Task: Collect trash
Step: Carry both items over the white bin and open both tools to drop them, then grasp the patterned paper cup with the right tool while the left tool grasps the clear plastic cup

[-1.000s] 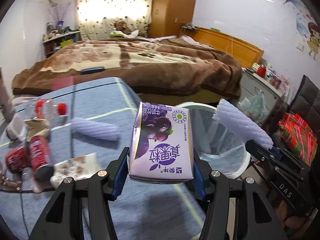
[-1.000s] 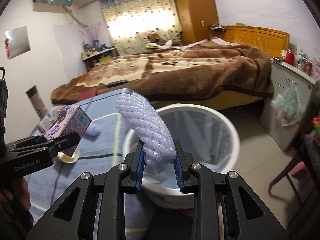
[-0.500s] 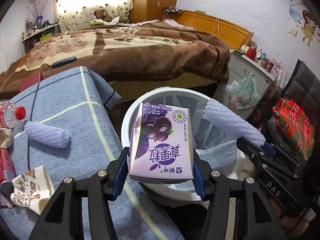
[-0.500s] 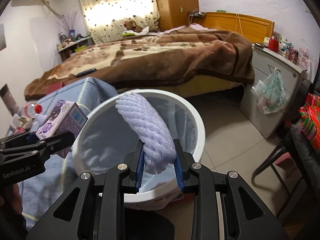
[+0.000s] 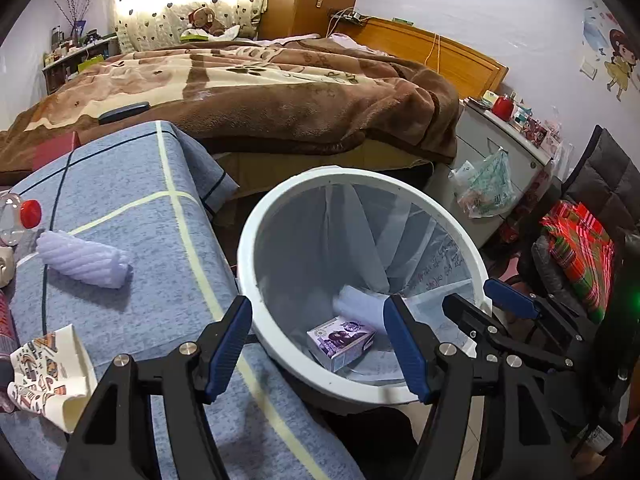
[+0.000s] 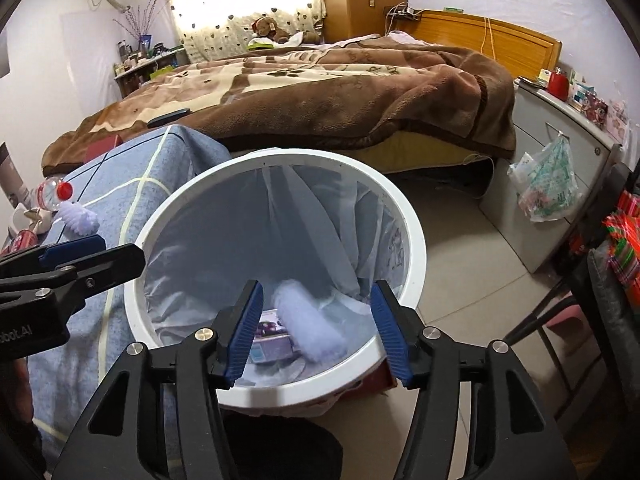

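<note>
- The white bin [image 5: 256,248] [image 6: 412,224], lined with a thin translucent bag, stands on the floor just off the desk's [image 5: 132,184] right edge.
- At the bottom of the bin lies a purple milk carton [image 5: 341,342] [image 6: 269,338], tipped on its side.
- A lilac foam sleeve [image 6: 312,330] [image 5: 362,306] lies in the bin touching the carton, partly over it in the right wrist view; it looks blurred.
- The left gripper [image 5: 320,344] hangs over the bin's near rim, its blue-padded fingers [image 5: 226,344] spread wide apart with nothing between them.
- The right gripper [image 6: 318,330] is likewise above the bin, fingers [image 6: 244,330] wide apart and empty.
- On the desk's blue cloth, well back from the right edge, a second foam sleeve [image 5: 82,260] [image 6: 78,220] lies on its side.
- Near the desk's left edge lie a clear bottle with a red cap [image 5: 20,216] [image 6: 54,194] and a red can [image 6: 22,238].
- A crumpled printed wrapper [image 5: 50,376] sits by the desk's near left corner.
</note>
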{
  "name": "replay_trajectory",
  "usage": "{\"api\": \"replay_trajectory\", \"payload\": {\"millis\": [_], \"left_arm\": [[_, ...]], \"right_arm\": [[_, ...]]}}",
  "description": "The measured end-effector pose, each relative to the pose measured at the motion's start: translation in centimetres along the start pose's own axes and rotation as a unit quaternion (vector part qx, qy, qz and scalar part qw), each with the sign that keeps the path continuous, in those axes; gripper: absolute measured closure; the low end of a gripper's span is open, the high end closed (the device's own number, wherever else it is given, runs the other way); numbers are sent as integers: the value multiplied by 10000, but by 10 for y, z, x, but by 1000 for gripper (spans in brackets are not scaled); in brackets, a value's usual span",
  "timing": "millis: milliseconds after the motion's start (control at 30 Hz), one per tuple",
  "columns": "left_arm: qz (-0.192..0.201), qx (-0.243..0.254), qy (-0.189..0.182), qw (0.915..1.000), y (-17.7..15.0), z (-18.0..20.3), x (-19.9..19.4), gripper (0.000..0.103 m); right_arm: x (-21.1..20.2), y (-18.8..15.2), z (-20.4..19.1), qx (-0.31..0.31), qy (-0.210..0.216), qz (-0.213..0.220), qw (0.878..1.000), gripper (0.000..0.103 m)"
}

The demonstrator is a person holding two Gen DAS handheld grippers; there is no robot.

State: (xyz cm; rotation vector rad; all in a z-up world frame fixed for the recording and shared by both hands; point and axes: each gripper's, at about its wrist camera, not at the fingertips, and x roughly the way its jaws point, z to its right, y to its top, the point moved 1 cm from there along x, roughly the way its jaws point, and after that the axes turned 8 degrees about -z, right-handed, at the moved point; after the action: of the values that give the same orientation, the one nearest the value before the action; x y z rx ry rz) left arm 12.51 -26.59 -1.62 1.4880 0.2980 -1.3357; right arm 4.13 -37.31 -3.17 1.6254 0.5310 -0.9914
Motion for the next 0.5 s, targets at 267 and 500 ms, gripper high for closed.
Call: {"api": "replay_trajectory", "payload": {"millis": [267, 500], "left_arm": [[258, -114, 130, 9995, -9, -13, -24, 33], [449, -254, 270, 9983, -19, -30, -47, 33]], "right_arm": [[-14, 1, -6, 39, 81, 219, 9997, 46], [-24, 1, -22, 2, 266, 432, 9987, 46]]}}
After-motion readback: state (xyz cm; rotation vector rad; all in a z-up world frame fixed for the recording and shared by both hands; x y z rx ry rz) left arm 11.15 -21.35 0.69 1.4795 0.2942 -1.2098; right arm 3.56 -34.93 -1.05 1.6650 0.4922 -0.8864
